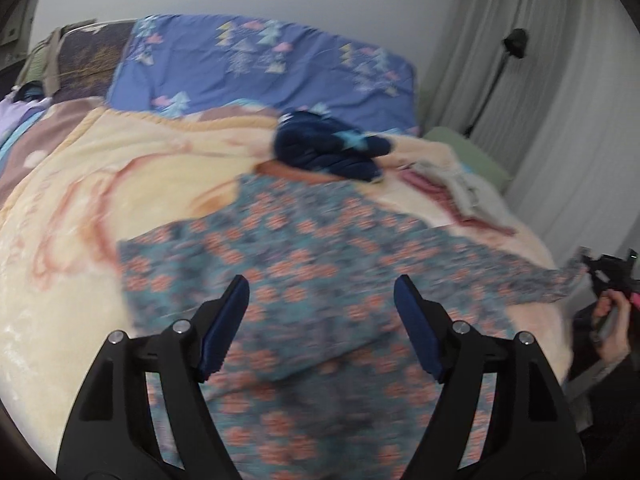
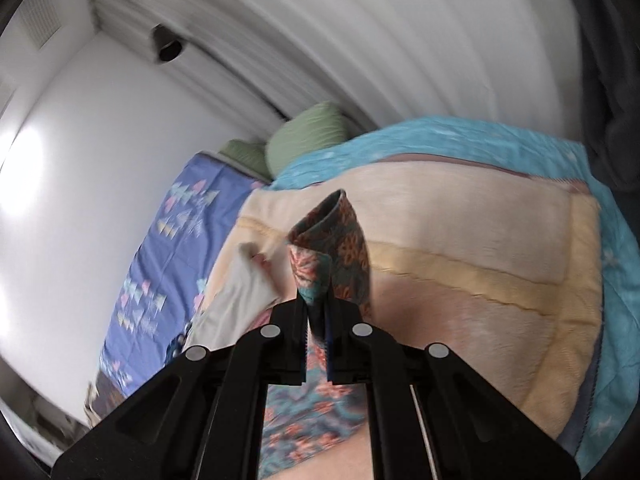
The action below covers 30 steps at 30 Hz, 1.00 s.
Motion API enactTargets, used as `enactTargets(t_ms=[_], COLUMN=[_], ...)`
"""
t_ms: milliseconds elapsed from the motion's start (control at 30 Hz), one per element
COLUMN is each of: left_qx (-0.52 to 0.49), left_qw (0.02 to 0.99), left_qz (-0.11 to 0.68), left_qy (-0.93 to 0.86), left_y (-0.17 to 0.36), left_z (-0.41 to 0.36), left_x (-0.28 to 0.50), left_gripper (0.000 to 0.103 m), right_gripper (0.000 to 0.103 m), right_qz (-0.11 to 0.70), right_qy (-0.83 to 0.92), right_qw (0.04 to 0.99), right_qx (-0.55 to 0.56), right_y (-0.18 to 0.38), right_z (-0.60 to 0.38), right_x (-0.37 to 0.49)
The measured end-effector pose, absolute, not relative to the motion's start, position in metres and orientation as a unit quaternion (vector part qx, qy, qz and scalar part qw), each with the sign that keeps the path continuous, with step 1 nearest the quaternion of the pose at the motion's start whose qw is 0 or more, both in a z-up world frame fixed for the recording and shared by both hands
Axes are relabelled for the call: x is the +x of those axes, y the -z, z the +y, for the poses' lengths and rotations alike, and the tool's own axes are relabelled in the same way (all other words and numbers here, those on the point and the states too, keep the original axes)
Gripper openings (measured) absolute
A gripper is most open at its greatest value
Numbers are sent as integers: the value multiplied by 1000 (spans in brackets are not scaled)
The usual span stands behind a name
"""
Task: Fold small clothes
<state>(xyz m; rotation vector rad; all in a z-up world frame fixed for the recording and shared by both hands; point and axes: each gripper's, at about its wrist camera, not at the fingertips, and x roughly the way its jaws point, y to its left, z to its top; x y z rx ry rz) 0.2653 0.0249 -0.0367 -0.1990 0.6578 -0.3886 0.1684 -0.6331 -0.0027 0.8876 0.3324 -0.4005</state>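
Observation:
A teal floral garment [image 1: 304, 264] with orange flowers lies spread on the cream blanket [image 1: 80, 200] of a bed. My left gripper [image 1: 322, 292] is open and empty, hovering just above the garment's near part. My right gripper [image 2: 317, 308] is shut on a sleeve end of the floral garment [image 2: 328, 240], which sticks up past the fingertips as a curled loop. In the left wrist view the right gripper [image 1: 600, 272] shows at the far right, pulling the sleeve out sideways.
A dark navy garment [image 1: 328, 148] lies beyond the floral one. A pale garment pile [image 1: 460, 188] sits at the right; it also shows in the right wrist view [image 2: 236, 300]. A purple patterned pillow [image 1: 260, 68] lies at the head, green cushions [image 2: 308, 132] by grey curtains [image 1: 540, 80].

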Motion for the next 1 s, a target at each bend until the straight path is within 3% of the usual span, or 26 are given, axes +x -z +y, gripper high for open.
enactTargets(t_ms=[200, 400, 1000], left_qx=[-104, -126, -229], left_qw=[906, 878, 787], left_qz=[298, 312, 444], left_qy=[282, 341, 361], left_y=[-4, -13, 64], left_z=[-42, -96, -153], left_x=[251, 250, 294], left_gripper=[80, 80, 79], right_gripper=[6, 6, 6], right_qz=[183, 203, 270], right_qy=[153, 75, -38], right_qw=[932, 951, 959], right_qx=[274, 220, 74], right_y=[-28, -26, 23], right_z=[-559, -490, -339], right_x=[191, 199, 195])
